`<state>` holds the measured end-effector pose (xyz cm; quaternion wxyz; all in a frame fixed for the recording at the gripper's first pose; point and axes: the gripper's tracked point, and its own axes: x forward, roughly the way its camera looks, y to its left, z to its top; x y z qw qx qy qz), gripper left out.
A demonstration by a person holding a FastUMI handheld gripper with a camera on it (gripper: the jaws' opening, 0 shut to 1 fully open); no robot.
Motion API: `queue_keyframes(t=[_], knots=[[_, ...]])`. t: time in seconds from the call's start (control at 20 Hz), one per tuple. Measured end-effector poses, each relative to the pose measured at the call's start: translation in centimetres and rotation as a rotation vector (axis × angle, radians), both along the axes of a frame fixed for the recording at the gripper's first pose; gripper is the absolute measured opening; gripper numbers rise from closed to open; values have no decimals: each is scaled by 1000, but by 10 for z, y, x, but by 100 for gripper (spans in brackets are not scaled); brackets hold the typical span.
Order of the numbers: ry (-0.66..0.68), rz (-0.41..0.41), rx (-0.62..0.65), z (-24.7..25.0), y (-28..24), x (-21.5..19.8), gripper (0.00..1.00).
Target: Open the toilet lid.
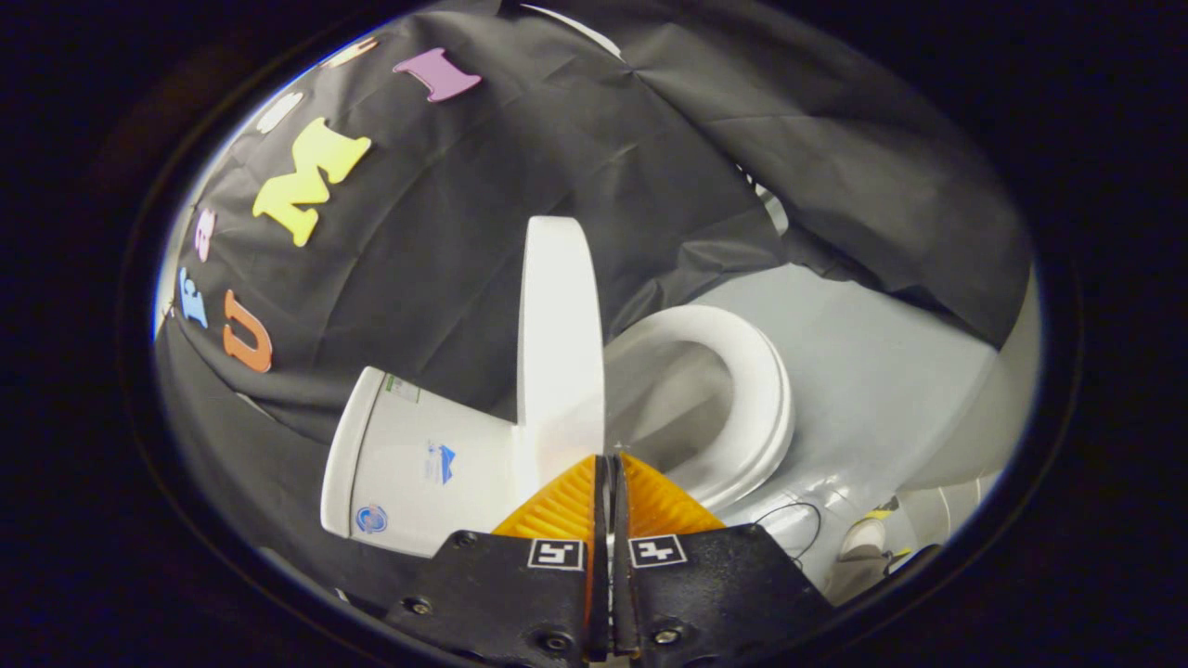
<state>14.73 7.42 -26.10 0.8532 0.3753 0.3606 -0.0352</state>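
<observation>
Gripper (608,456) fingers pressed nearly together, only a sliver between them, nothing held as far as I see. Just ahead of my tips stands the toilet lid (559,343), raised, edge-on. Seat (756,390) and bowl beside it, tank (413,464) on the lid's other side.

tongs (608,459) at the bottom of the gripper view, both fingers (557,506) drawn together with only a thin slit between, tips touching or nearly touching the lower edge of the toilet lid (559,334). cannot tell whether the edge is pinched between them. lid raised, standing on edge just ahead of the fingertips, between the tank (418,464) and the seat (761,390). seat ring lying flat around the open bowl (668,399), just beside the lid. pale grey floor (882,371) beyond the seat. black cloth wall (445,241) behind everything. thin dark cable (789,520) on the floor near the toilet base.
</observation>
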Motion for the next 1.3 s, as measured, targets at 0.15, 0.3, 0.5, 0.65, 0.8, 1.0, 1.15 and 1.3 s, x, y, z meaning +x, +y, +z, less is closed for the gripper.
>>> queue_keyframes(t=[0.15, 0.3, 0.5, 0.65, 0.8, 1.0, 1.15, 1.3], knots=[[-9, 16, -25, 10, 9, 2, 5], [-12, 20, -48, 16, 13, 2, 5], [-23, 40, -90, 27, 24, 3, 5], [-32, 54, -112, 37, 35, 4, 5], [-37, 77, -127, 45, 44, 5, 5], [-50, 98, -146, 56, 57, 6, 5], [-57, 120, -163, 66, 73, 7, 5], [-67, 141, -200, 74, 86, 8, 5]])
